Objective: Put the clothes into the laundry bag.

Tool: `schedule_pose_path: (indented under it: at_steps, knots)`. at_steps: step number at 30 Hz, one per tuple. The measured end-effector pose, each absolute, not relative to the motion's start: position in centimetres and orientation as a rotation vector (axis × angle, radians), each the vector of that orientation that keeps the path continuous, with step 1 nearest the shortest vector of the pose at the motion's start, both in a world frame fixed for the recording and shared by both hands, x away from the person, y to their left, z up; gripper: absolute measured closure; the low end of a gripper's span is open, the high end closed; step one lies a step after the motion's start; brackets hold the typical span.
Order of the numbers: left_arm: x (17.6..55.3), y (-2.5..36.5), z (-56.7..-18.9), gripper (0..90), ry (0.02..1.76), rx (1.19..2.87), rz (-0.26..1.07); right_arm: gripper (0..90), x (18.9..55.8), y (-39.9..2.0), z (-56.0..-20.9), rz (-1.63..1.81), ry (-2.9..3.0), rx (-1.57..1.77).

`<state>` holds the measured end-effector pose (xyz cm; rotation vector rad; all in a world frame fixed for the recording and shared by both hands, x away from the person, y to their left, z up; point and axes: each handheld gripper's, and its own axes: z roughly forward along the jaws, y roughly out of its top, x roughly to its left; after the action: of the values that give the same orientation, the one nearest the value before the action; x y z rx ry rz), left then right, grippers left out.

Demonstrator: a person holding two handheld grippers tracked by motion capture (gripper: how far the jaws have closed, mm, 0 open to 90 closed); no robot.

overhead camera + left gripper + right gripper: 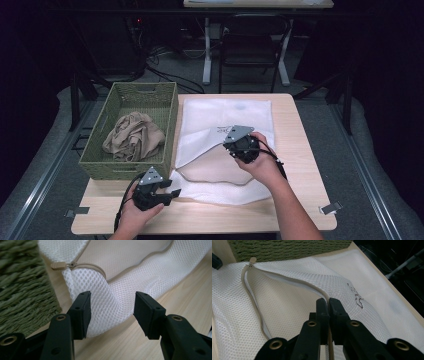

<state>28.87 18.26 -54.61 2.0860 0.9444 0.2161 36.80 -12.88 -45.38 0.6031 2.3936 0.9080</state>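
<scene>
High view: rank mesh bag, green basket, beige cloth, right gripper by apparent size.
1. mesh bag
2. green basket, close to the bag; the basket stands taller, so nearness to the camera may inflate it
3. beige cloth in the basket
4. right gripper

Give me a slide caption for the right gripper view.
Right gripper shut on the zipper edge of a white mesh laundry bag, lifting it open.
</scene>
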Motion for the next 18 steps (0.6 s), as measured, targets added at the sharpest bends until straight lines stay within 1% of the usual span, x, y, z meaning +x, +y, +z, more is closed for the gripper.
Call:
schedule_pose_path:
  at_steps: [6,18]
  knots:
    - [28.6,19.0,-53.4,48.6,0.941,2.055,0.24,86.5,36.8,-13.1,-45.3,0.905,2.386,0.611]
    - [27.7,20.8,-50.9,48.5,0.95,1.986,0.339,86.5,36.7,-13.5,-45.0,0.92,2.371,0.62]
